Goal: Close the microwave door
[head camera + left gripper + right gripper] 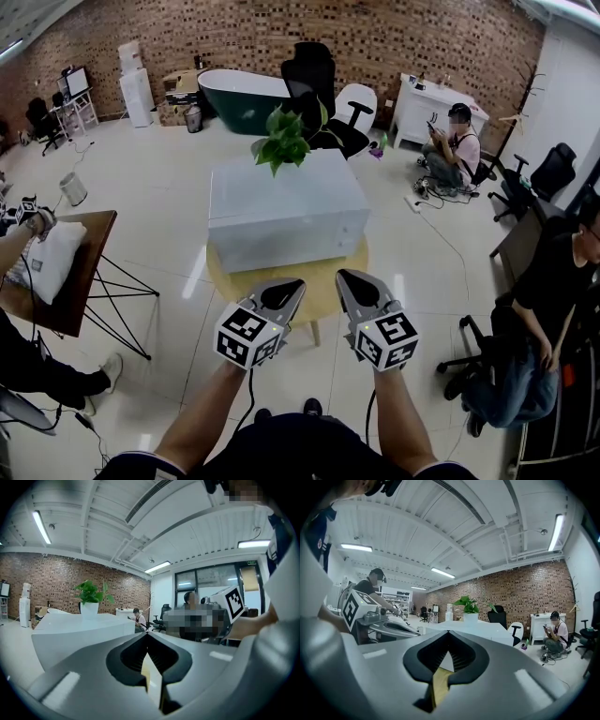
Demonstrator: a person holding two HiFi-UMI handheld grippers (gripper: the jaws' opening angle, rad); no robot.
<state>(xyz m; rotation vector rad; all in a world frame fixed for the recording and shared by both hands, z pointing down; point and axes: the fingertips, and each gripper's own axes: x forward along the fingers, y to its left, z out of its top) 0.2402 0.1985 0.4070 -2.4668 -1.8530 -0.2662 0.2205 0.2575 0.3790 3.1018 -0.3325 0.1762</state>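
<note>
A white microwave (286, 206) stands on a round wooden table (234, 277) just ahead of me. The face turned toward me looks flat, with no door swung out. Both grippers hover side by side over the table's near edge, pointing at it. The left gripper (300, 282) has its jaws together with nothing between them, and so does the right gripper (340, 274). In the left gripper view the left gripper (146, 634) points at the microwave (84, 632). In the right gripper view the right gripper (448, 632) faces the microwave (480, 631).
A potted plant (286, 139) sits at the microwave's far edge. A dark side table (89, 253) with a white cushion stands to the left. A seated person (539, 309) is at the right and another (455, 150) at the back, near a black office chair (314, 80) and a green tub (239, 98).
</note>
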